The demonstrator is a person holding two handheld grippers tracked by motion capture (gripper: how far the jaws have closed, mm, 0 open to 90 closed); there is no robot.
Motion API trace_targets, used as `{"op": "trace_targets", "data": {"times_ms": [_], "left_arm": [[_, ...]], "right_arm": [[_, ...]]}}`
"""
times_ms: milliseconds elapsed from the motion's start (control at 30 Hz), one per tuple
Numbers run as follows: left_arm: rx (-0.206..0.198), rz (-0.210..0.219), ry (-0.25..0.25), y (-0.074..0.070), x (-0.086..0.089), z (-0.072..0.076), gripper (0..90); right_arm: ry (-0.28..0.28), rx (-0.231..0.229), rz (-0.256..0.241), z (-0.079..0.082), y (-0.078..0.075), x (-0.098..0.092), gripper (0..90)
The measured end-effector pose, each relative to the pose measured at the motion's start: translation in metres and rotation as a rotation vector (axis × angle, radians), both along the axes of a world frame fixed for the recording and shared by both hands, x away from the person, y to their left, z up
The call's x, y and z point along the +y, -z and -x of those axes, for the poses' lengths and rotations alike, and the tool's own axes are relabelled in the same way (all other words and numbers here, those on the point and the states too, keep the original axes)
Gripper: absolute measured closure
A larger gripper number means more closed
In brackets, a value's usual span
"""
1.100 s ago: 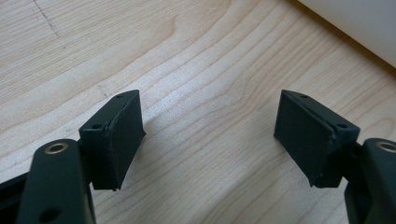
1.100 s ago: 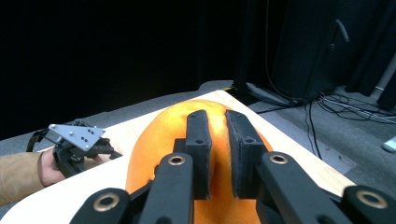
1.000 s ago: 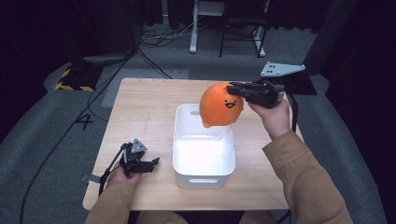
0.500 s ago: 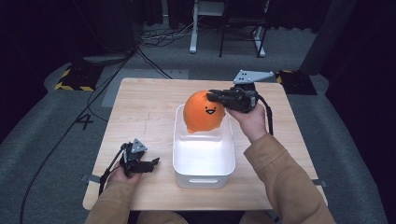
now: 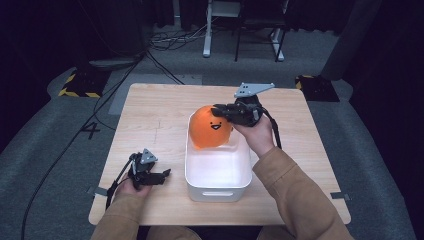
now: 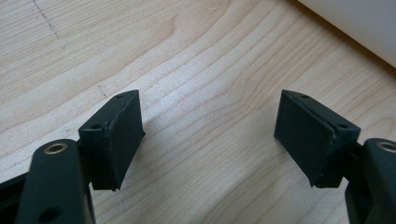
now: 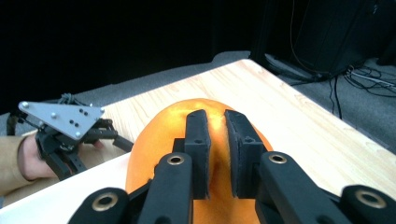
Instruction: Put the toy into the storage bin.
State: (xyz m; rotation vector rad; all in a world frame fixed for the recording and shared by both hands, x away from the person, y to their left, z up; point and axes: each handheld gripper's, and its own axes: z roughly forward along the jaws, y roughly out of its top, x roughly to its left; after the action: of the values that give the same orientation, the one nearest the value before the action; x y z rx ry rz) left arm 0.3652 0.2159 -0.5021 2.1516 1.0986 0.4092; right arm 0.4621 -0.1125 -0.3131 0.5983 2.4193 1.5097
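Now R tool (image 5: pixel 220 111) clenched on orange plush (image 5: pixel 210 127) over white bin (image 5: pixel 218 172)'s far end; L tool (image 5: pixel 162 176) released, resting on bench (image 5: pixel 160 115) beside bin.

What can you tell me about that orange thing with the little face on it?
The orange toy is a rounded, soft-looking blob with a small black smiling face on its front. It hangs upright over the far end of the white bin; whether it touches the bin is unclear. The right gripper pinches a fold at its top, jaws nearly closed on it, as the right gripper view shows.
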Motion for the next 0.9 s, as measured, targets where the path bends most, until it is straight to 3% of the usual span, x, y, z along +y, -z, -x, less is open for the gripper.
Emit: {"op": "trace_targets", "data": {"times_ms": [133,333,733,900], "left_arm": [[-0.008,-0.005,0.001,0.0,0.0,0.0,23.7],[-0.011,-0.009,0.0,0.0,0.0,-0.001,23.6],[-0.009,-0.008,0.001,0.0,0.0,-0.001,23.5],[-0.009,-0.006,0.0,0.0,0.0,0.0,23.5]], "right_arm": [[-0.003,-0.01,0.025,0.002,0.008,0.006,79.9],[-0.003,0.01,0.037,0.0,0.016,0.009,79.8],[-0.007,0.004,0.13,0.0,0.032,0.018,79.5],[-0.012,0.021,0.17,-0.002,0.039,0.02,79.2]]}}
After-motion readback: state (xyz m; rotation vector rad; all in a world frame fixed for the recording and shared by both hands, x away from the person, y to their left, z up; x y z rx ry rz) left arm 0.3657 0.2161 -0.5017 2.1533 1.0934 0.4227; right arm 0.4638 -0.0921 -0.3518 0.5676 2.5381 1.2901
